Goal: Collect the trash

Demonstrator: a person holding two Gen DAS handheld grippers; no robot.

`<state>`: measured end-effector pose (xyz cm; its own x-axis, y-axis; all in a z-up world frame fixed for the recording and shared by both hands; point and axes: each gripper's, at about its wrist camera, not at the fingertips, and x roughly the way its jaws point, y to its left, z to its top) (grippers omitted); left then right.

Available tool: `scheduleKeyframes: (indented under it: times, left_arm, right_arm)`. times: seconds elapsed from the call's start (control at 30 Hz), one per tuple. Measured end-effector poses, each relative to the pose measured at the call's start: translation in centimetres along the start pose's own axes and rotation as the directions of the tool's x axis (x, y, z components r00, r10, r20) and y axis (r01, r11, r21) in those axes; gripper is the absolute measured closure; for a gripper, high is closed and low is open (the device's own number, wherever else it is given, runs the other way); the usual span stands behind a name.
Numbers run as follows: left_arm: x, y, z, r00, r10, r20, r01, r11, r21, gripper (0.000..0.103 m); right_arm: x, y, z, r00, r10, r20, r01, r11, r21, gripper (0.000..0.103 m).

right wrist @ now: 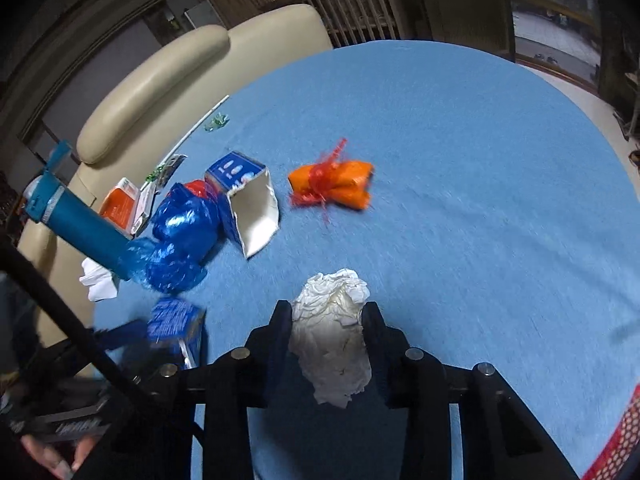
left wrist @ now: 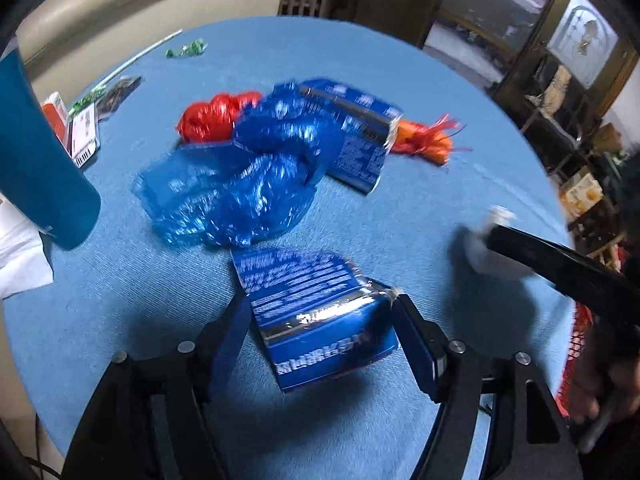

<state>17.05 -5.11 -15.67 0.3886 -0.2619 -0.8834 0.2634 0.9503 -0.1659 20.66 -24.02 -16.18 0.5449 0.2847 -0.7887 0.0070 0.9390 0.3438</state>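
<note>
1. Trash lies scattered on a round table (right wrist: 480, 160) with a light blue cloth.
2. Right gripper (right wrist: 326, 312): jaws clamped on a crumpled white tissue (right wrist: 332, 332), pads pressing both sides, the wad bulging above the fingertips.
3. Left gripper (left wrist: 320, 312): jaws spread, straddling a blue carton (left wrist: 316, 312) lying on the cloth; right pad at the carton's edge, left pad just beside it, no firm squeeze visible.
4. Beyond the carton: crumpled blue plastic bag (left wrist: 240, 184), second blue carton (left wrist: 356, 136) with open end, red bag (left wrist: 216, 116) behind.
5. Orange bundle (right wrist: 332, 186) with red tie, apart, mid-table.
6. Teal bottle (right wrist: 80, 224) at left edge, beside an orange box (right wrist: 120, 204).
</note>
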Motion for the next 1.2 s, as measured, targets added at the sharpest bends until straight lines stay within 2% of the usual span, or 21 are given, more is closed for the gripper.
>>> scheduleKeyframes:
  times: [0.07, 0.13, 0.37, 0.43, 0.47, 0.67, 0.9, 1.2]
  left_arm:
    - [1.0, 0.0, -0.2, 1.0, -0.008, -0.02, 0.007, 1.0, -0.014, 0.025]
    - [1.1, -0.4, -0.4, 1.0, 0.015, -0.01, -0.015, 1.0, -0.008, 0.022]
    - [1.7, -2.2, -0.5, 0.995, 0.095, 0.002, -0.095, 0.994, 0.047, 0.024]
    - [1.3, -2.9, -0.7, 0.997, 0.073, 0.022, -0.075, 0.995, 0.063, 0.053]
    - [1.0, -3.2, -0.7, 0.997, 0.068, 0.028, -0.07, 0.995, 0.076, 0.059]
    - [-2.0, -5.9, -0.9, 0.983, 0.108, 0.151, -0.133, 0.977, 0.167, 0.059]
    - [-6.8, -8.1, -1.3, 0.952, 0.152, 0.266, -0.218, 0.946, 0.241, 0.059]
    - [-10.8, -11.2, -2.4, 0.926, 0.126, 0.355, -0.242, 0.921, 0.305, 0.059]
  right_arm:
    - [-1.0, 0.0, -0.8, 1.0, 0.0, 0.008, 0.0, 1.0, -0.001, 0.064]
    - [-2.0, -0.1, -1.8, 1.0, 0.014, 0.018, -0.014, 1.0, -0.002, 0.064]
    - [-4.6, -0.2, -4.3, 0.997, 0.011, 0.075, -0.011, 1.0, 0.005, 0.064]
    - [-5.5, -0.6, -4.7, 0.996, 0.011, 0.093, -0.013, 1.0, 0.012, 0.064]
    - [-5.8, -0.6, -5.0, 0.995, 0.013, 0.1, -0.015, 1.0, 0.016, 0.064]
    - [-7.4, -1.4, -6.0, 0.993, 0.02, 0.119, -0.025, 0.999, 0.042, 0.064]
    - [-9.4, -2.4, -7.1, 0.988, 0.026, 0.149, -0.038, 0.997, 0.073, 0.064]
    - [-14.0, -3.0, -8.0, 0.976, 0.022, 0.219, -0.041, 0.996, 0.082, 0.064]
